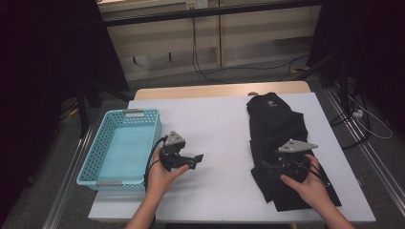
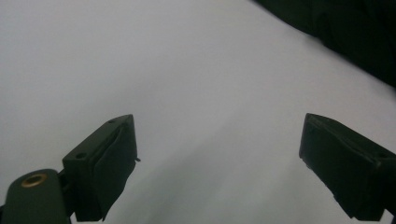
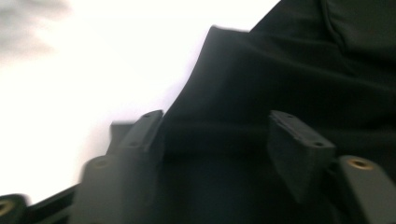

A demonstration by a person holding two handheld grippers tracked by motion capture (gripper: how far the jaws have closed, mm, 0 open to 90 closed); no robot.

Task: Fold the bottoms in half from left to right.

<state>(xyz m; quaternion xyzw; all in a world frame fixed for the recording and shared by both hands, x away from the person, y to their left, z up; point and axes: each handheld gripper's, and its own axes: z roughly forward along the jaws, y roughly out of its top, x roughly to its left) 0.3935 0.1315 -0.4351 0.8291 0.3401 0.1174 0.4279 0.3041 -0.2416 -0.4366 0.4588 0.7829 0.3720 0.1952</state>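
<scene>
The black garment [image 1: 279, 143] lay flat on the bench's [image 1: 215, 124] right half. The right tool [image 1: 268, 166] hovered over its near left edge, jaws spread, gripping nothing. The left tool [image 1: 197, 160] stood spread over bare bench. Risk: a shallow pinch could catch one layer only, leaving the garment to slip free.

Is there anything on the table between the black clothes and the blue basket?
Nothing lies on the white table between the black folded garment and the turquoise plastic basket; the open left gripper is held in that gap.
</scene>
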